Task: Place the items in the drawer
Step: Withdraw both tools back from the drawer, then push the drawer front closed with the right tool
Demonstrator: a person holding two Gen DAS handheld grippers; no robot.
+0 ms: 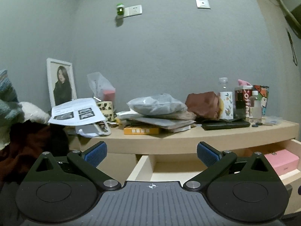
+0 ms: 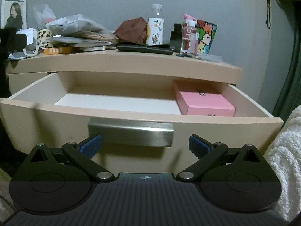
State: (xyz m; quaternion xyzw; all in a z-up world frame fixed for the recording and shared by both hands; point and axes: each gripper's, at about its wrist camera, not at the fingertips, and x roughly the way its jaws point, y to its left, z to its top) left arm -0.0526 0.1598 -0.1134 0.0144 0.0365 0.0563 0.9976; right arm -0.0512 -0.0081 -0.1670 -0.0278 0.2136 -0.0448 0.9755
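The beige drawer stands pulled out under the nightstand top. A pink box lies in its right part, and the white bottom to the left is bare. My right gripper is open just in front of the drawer's metal handle, holding nothing. My left gripper is open and empty, level with the top's front edge, with the drawer below it and the pink box to its right. Above it lie a grey plastic bag, an orange box and a black wallet.
The top also carries a framed portrait, printed paper, a brown pouch, a floral cup, bottles and a colourful cup. Clothes pile at the left. A white fluffy blanket lies right of the drawer.
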